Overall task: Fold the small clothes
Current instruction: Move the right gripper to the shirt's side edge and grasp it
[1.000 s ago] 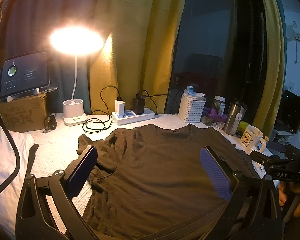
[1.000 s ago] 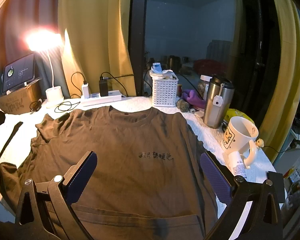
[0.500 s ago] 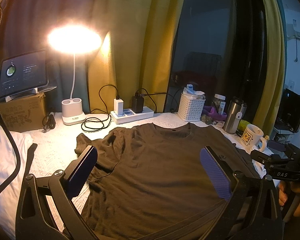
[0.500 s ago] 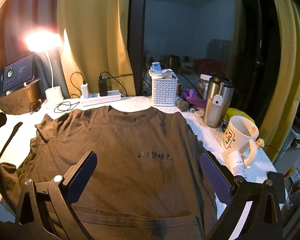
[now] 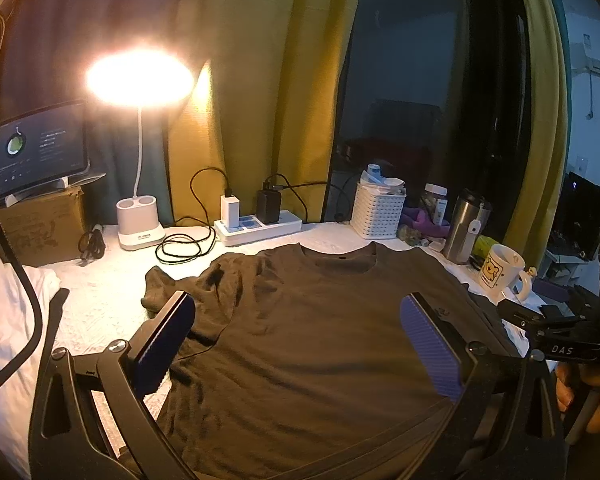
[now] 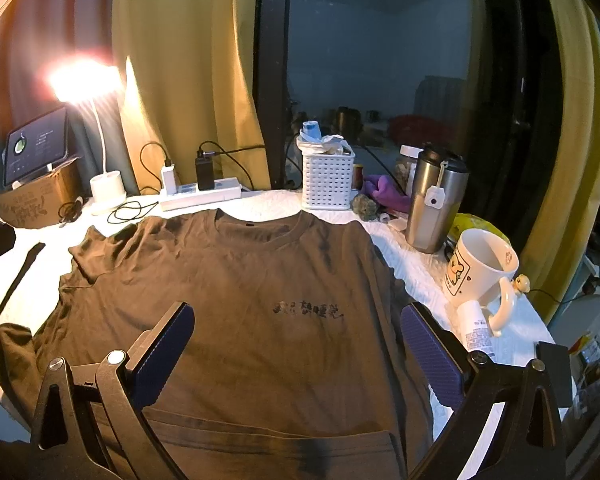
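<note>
Left wrist view: left claw (image 5: 298,334) spread wide, holding nothing, poised over the near half of a brown T-shirt (image 5: 320,340) lying face-up across the white-covered desk (image 5: 100,296), collar at the far end. Ahead and to the left of that claw, a bunched sleeve (image 5: 172,288), rumpled rather than flat. Right wrist view: right claw (image 6: 298,338) likewise wide and empty, above the shirt's lower front, printed lettering (image 6: 306,309) just ahead between the fingers. Close off its right finger, a white cartoon mug (image 6: 480,276) and a small white tube (image 6: 476,328), with a steel tumbler (image 6: 434,204) farther ahead; right sleeve apparently draped off the desk edge near them, hard to tell. Folding likely not yet begun. Risks, as a judgement: sweeping the right side inward could catch the mug or tip the tumbler; pinching only the top layer could leave the back layer dragging; folding over the crumpled left sleeve would trap creases; charger cables (image 5: 184,244) beyond could snag if the shirt slides forward.
</note>
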{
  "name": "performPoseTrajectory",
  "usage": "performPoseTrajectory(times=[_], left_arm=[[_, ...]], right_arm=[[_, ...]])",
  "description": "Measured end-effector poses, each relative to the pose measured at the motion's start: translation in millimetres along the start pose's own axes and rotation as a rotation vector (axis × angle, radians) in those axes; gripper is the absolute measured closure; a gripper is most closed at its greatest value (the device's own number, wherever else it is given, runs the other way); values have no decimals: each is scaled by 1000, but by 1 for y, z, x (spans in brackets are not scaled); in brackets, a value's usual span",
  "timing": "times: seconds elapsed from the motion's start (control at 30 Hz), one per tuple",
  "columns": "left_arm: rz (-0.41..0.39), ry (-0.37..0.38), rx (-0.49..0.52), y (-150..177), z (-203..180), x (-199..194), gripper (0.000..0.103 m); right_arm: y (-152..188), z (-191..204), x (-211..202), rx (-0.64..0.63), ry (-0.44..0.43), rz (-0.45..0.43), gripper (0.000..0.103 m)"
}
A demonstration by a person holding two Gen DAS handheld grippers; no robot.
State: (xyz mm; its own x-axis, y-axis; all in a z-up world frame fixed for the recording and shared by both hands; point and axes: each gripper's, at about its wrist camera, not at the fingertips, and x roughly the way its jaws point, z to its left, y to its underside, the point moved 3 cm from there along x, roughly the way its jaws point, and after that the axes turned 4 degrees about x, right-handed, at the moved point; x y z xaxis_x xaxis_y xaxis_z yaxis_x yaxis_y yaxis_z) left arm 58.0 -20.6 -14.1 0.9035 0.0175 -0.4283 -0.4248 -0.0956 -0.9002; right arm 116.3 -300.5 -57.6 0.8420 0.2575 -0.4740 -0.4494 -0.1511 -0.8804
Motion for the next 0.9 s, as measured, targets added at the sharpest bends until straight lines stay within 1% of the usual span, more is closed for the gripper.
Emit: performPoseTrajectory(times=[0.23, 0.37, 0.5, 0.73, 0.8, 0.9], left_arm=[[16, 1, 10, -2, -8, 6, 2], [32, 2, 16, -2, -12, 12, 2], [53, 2, 24, -2, -17, 22, 2], [98, 3, 28, -1, -26, 46, 2], [112, 4, 27, 0, -27, 54, 2], [137, 4, 26, 2, -30, 67, 2]], right_arm=[[2, -5, 1, 7, -3, 7, 0], [6, -21, 12, 26, 3, 17, 0], [10, -43, 22, 48, 60, 31, 0], [19, -104, 47, 106, 176, 73, 0], [21, -120, 54, 122, 191, 87, 0], [20, -131, 68, 121, 194, 105, 0]])
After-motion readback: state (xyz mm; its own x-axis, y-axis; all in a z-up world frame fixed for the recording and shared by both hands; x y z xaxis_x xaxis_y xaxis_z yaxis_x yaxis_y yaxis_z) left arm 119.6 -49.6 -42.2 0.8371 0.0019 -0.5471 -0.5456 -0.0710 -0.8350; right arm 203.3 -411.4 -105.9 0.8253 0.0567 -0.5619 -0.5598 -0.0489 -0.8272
